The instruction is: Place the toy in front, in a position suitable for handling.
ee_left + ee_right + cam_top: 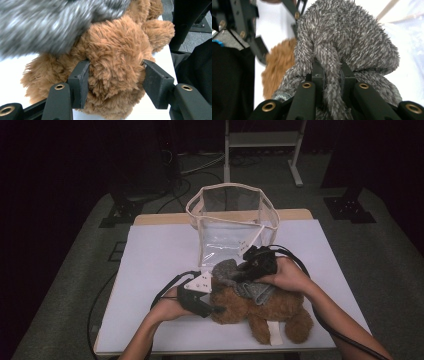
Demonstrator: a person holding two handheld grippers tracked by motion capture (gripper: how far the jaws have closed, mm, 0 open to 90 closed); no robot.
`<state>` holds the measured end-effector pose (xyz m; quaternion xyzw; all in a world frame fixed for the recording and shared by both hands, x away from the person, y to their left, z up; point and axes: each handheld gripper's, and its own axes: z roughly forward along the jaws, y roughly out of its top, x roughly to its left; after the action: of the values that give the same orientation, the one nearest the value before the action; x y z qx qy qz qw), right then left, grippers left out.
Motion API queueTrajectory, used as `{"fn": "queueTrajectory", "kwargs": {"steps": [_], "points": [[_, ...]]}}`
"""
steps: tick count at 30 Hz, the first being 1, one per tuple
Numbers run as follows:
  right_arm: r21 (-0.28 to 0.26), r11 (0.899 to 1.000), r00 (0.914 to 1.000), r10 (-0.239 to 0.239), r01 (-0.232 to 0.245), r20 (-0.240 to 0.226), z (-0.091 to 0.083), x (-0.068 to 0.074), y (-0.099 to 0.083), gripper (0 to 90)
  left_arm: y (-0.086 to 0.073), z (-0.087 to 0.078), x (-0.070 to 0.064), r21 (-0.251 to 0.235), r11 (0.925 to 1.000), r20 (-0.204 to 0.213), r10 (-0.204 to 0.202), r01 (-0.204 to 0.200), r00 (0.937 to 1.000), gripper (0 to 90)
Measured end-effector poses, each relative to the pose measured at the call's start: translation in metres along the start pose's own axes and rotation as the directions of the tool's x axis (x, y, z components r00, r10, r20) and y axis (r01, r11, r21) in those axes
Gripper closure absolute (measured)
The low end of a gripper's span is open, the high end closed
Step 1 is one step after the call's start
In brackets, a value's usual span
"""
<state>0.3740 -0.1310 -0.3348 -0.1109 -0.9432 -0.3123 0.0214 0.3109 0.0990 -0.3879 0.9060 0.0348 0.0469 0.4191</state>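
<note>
Two grippers work: left gripper (113,82) clamps the shaggy brown teddy bear (112,67); right gripper (331,75) pinches fuzzy grey knitwear (347,37).

Brown plush teddy bear (260,310) lying on the table, fuzzy grey hat (235,272) at its head.

Room is dark; light falls mostly on the worktop (160,265), center frame, w/ a white cover and a wood edge (160,218) showing along the far side. Floor (75,270) is grey carpet, visible left, right and beyond the worktop. Top center: legs of a white metal stand (260,142). Upper left: black cables (190,167) trail across the floor, near a black base plate (120,212). Upper right: another black base plate (350,207). Back of room, top of frame, is near-black; walls can't be made out.
</note>
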Motion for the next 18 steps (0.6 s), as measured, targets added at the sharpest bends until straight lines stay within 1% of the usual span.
{"fn": "queueTrajectory", "kwargs": {"steps": [2, 3, 4, 5, 7, 10, 12, 14, 16, 18], "points": [[0.009, 1.000, 1.0000, 0.006, -0.006, 0.005, -0.005, -0.001, -0.008, 77.8, 0.000, 0.001, -0.001, -0.007, 1.0000, 0.007, -0.003, 0.003, 1.0000, 42.0], [0.005, 1.000, 0.9998, 0.017, -0.017, 0.006, -0.008, -0.001, -0.012, 77.8, 0.000, 0.001, 0.000, -0.006, 1.0000, 0.012, 0.006, -0.005, 0.9999, 42.1], [0.002, 1.000, 0.9996, 0.028, -0.028, 0.003, -0.009, -0.001, -0.013, 77.8, 0.000, 0.002, 0.000, -0.003, 1.0000, 0.014, 0.007, -0.007, 0.9999, 42.1], [0.005, 1.000, 0.9997, 0.025, -0.025, 0.004, -0.009, -0.001, -0.012, 77.8, 0.001, 0.002, -0.001, 0.001, 1.0000, 0.008, 0.008, -0.008, 0.9999, 42.1], [0.005, 1.000, 0.9999, 0.003, -0.003, 0.015, -0.004, 0.000, -0.004, 77.8, 0.001, 0.002, -0.001, 0.005, 0.9999, 0.007, 0.012, -0.012, 0.9999, 42.2], [-0.002, 1.000, 1.0000, -0.009, 0.009, 0.002, 0.005, -0.001, 0.012, 77.7, 0.002, 0.002, -0.001, 0.012, 0.9998, 0.010, 0.016, -0.016, 0.9998, 42.2], [0.000, 1.000, 0.9996, -0.028, 0.028, -0.006, 0.016, -0.002, 0.023, 77.7, 0.001, 0.002, -0.002, 0.010, 0.9998, 0.013, 0.017, -0.017, 0.9998, 42.1], [0.000, 0.999, 0.9994, -0.034, 0.034, -0.010, 0.022, -0.003, 0.029, 77.7, 0.000, 0.002, -0.003, 0.008, 0.9998, 0.013, 0.016, -0.016, 0.9998, 42.0], [0.004, 1.000, 0.9995, -0.027, 0.027, -0.017, 0.025, -0.006, 0.030, 77.7, -0.001, 0.001, -0.003, 0.012, 0.9997, 0.013, 0.020, -0.020, 0.9997, 42.0], [0.001, 1.000, 0.9998, -0.015, 0.015, -0.016, 0.022, -0.008, 0.025, 77.6, -0.002, 0.001, -0.003, 0.011, 0.9998, 0.014, 0.014, -0.015, 0.9998, 42.0]]}}
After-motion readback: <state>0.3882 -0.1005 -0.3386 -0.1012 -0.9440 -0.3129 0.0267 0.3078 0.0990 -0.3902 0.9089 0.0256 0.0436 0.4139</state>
